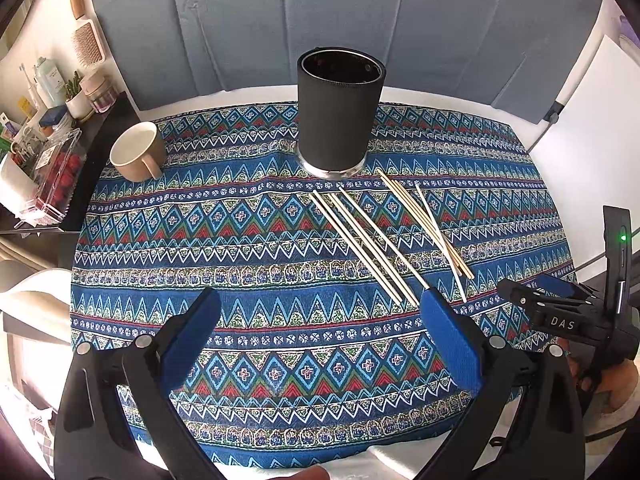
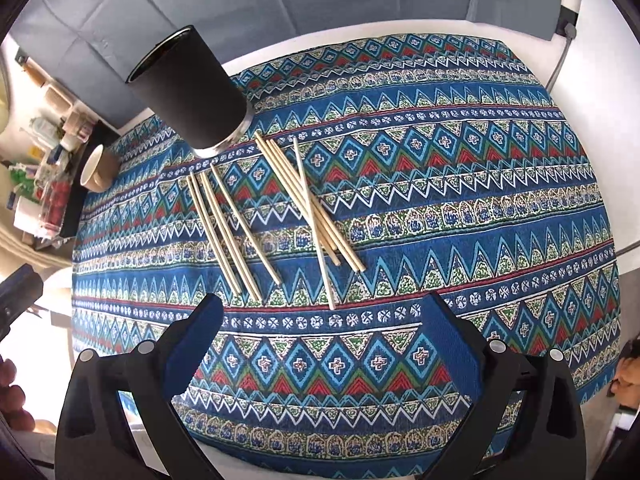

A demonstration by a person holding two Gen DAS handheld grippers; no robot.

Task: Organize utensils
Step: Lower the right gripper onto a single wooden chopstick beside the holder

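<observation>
Chopsticks (image 2: 256, 220) loose on cloth (image 2: 440, 184) — ahead of spread right gripper (image 2: 322, 312) fingertips, untouched

White letters "DAS" readable on black body of right tongs (image 1: 560, 322), seen at right edge of left wrist view. Pale bottle (image 1: 50, 80) on cluttered side shelf at left carries label, print too small to read. Clear plastic box (image 1: 52, 168) beside it bears sticker, also illegible. No other legible text, numbers or signs in either view.
</observation>
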